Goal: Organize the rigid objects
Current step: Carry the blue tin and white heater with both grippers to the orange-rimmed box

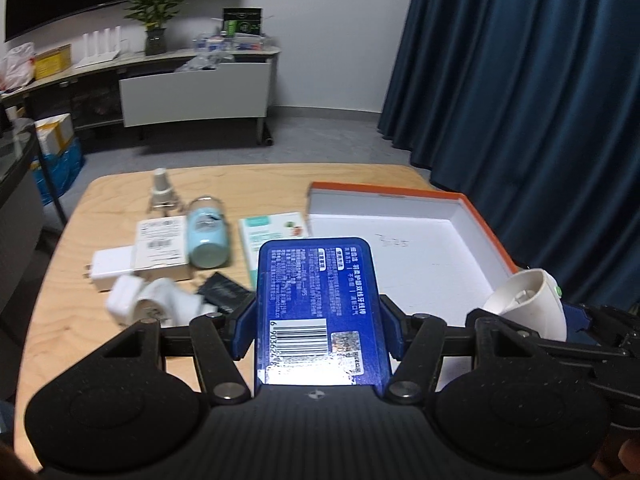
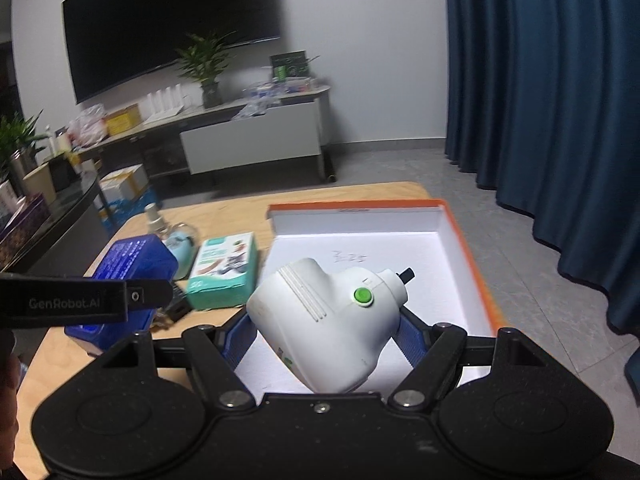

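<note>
Currently, findings by item
Left claw: clenched on the blue box, blue pads bearing on its two long sides; box held flat, label and barcode up, long axis running straight ahead out of the jaws
Right claw: clenched on the white handheld device with the green button; its black-tipped nose points forward and right, over the tray
Deciding relation: the orange-rimmed tray lies ahead and to the right of the left claw, directly ahead of and beneath the right claw; judged, the right hand is the nearer one to set down first
Tray interior: white, bare apart from a faint handwritten mark
Tabletop: light wood; to the left of the tray lie a green-and-white carton, a pale blue bottle on its side, a white box, a white charger, a white plug adapter, a spray bottle
Room: blue curtain to the right, grey floor, dark wall screen, potted plant on a low cabinet
Risk, judged: both claws sit close together at the tray's near edge, so a collision is possible
</note>
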The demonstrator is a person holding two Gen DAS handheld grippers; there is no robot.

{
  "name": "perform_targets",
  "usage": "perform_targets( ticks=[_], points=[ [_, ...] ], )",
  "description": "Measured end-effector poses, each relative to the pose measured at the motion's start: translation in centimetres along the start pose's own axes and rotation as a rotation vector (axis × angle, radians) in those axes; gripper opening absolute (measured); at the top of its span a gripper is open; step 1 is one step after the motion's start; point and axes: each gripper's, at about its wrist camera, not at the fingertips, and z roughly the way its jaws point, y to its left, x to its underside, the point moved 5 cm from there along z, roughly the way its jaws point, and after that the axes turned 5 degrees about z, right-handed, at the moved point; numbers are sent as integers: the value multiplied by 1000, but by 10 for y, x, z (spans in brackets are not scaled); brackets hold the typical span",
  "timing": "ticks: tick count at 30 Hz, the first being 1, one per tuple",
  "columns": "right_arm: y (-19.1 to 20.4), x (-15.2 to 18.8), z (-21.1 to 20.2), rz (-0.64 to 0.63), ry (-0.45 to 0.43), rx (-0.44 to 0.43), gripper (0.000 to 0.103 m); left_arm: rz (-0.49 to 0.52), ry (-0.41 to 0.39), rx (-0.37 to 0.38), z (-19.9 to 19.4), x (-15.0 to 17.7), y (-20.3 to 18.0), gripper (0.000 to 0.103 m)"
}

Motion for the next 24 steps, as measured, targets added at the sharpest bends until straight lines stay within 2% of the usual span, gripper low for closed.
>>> perform_targets(
  ticks=[11,24],
  points=[
    [-38,-16,10,41,-23,43,88,40,9,32,27,-18,-34,62],
    [-51,-35,28,29,-29,48,88,58,13,40,48,-31,-50,62]
  ],
)
